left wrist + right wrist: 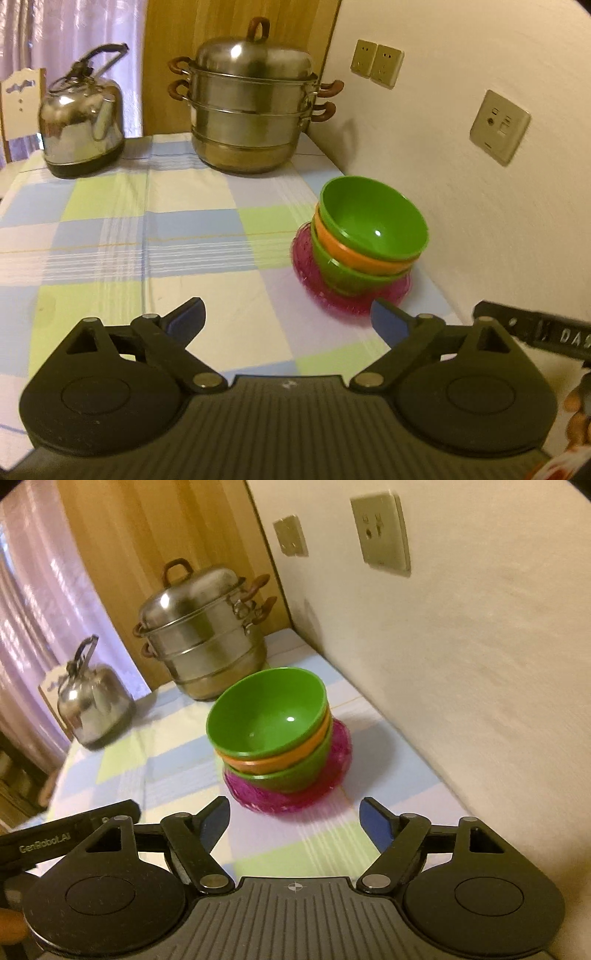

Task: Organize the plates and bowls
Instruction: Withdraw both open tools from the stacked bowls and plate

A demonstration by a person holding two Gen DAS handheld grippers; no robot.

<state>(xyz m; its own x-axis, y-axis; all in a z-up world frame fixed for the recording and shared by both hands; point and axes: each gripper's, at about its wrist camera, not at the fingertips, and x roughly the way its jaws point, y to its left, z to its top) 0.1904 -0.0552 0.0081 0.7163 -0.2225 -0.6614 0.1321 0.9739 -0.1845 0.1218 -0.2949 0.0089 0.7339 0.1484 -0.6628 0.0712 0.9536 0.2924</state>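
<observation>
A stack of bowls stands on a magenta plate [314, 280] [295, 799] near the wall: a green bowl [373, 218] [269, 712] on top, an orange bowl [354, 254] [273, 762] under it, another green bowl [347, 277] [295, 775] at the bottom. My left gripper [288, 317] is open, short of the stack and to its left, with nothing between its blue-padded fingers. My right gripper [295, 819] is open too, just in front of the plate, holding nothing. The right gripper's body [535, 328] shows at the left wrist view's right edge.
A steel steamer pot [251, 110] [203, 638] and a steel kettle [81, 118] [92, 701] stand at the far end of the checked tablecloth [147, 240] [166, 753]. The wall [498, 221] with sockets [498, 127] runs close along the right. A person's hand [578, 413] shows bottom right.
</observation>
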